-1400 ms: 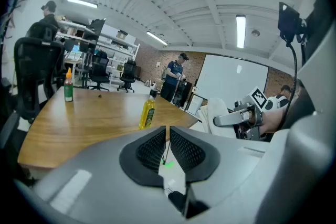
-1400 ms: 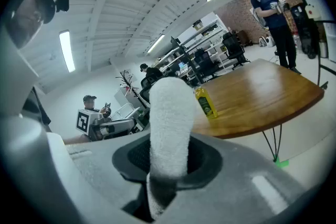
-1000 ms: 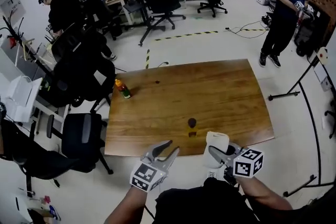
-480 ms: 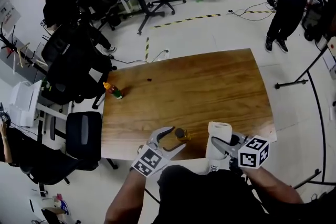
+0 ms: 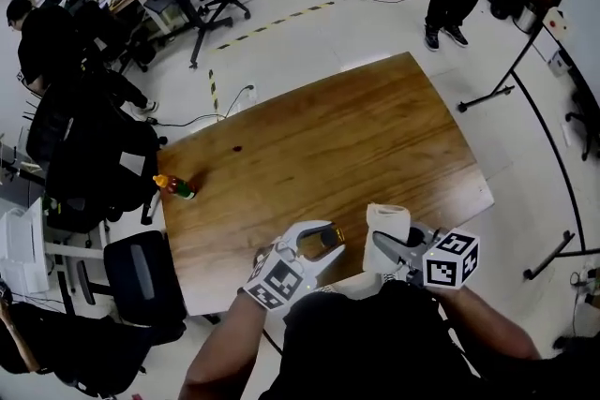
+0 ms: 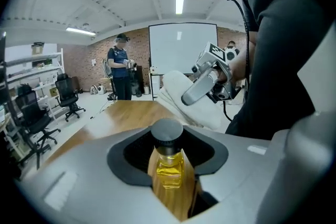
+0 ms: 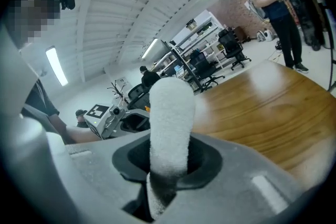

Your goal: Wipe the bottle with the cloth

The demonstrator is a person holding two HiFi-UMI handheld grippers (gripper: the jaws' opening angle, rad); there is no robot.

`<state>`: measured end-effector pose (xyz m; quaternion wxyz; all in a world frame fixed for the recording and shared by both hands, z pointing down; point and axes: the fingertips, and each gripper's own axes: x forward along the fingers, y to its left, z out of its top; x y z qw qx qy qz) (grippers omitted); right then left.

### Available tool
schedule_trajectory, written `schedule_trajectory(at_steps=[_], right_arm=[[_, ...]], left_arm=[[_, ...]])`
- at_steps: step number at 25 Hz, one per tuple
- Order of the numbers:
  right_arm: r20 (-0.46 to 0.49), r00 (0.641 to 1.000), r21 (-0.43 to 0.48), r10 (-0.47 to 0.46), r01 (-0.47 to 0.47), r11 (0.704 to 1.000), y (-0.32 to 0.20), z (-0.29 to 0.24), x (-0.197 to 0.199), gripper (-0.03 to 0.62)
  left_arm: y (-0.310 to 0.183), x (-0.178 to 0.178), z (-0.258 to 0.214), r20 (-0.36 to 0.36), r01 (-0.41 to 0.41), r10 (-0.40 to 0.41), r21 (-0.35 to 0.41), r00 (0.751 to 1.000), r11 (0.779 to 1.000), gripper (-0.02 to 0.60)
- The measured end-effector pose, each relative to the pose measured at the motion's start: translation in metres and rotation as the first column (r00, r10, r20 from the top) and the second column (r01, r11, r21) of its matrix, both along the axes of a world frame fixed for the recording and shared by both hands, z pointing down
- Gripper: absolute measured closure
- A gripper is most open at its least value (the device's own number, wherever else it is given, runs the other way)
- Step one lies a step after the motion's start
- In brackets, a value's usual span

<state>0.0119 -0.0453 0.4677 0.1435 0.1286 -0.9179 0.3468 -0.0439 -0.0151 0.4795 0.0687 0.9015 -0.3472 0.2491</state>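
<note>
Bottle (image 6: 167, 164), yellow liquid, dark cap, upright at near edge of table (image 5: 356, 136), about midway along. Left gripper (image 5: 325, 244) jaws just been closing, now pressing bottle's sides below cap. Right gripper (image 5: 390, 250) clamped on white cloth (image 5: 387, 220), which stands up between its fingers just right of bottle, not touching it.

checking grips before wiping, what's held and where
Left gripper, jaws just closing, grips the bottle by its body below the cap; right gripper holds the cloth by its lower end.

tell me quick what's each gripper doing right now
left gripper: jaws have just been closing, now gripping the bottle
right gripper: closed on the cloth
</note>
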Motion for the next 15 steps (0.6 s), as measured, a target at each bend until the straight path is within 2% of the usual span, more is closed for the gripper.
schedule_trajectory(at_steps=[2,4,7,9,11,15], right_arm=[[-0.007,0.999,0.007,0.051,-0.051,0.999,0.004,0.003,-0.005,0.522],[-0.010,0.995,0.012,0.096,-0.096,0.995,0.008,0.007,-0.005,0.522],[-0.010,0.990,0.024,0.142,-0.142,0.990,0.007,0.010,-0.001,0.522],[-0.011,0.989,0.025,0.147,-0.147,0.989,0.007,0.011,-0.003,0.522],[-0.001,0.991,0.014,0.133,-0.133,0.991,0.010,0.016,-0.013,0.522],[0.062,0.997,-0.006,0.048,-0.048,0.999,0.008,0.022,-0.061,0.522]], left_arm=[[-0.004,-0.007,-0.003,-0.072,0.014,-0.012,0.017,0.997,1.000,0.399],[-0.012,-0.020,-0.004,-0.169,0.082,-0.081,-0.001,0.982,0.997,0.400],[-0.030,-0.042,-0.006,-0.290,0.225,-0.240,-0.084,0.927,0.971,0.400],[-0.037,-0.058,-0.003,-0.343,0.315,-0.347,-0.148,0.873,0.938,0.400],[-0.037,-0.074,0.001,-0.385,0.400,-0.452,-0.212,0.805,0.892,0.400],[-0.036,-0.111,0.012,-0.444,0.555,-0.630,-0.303,0.637,0.775,0.399]])
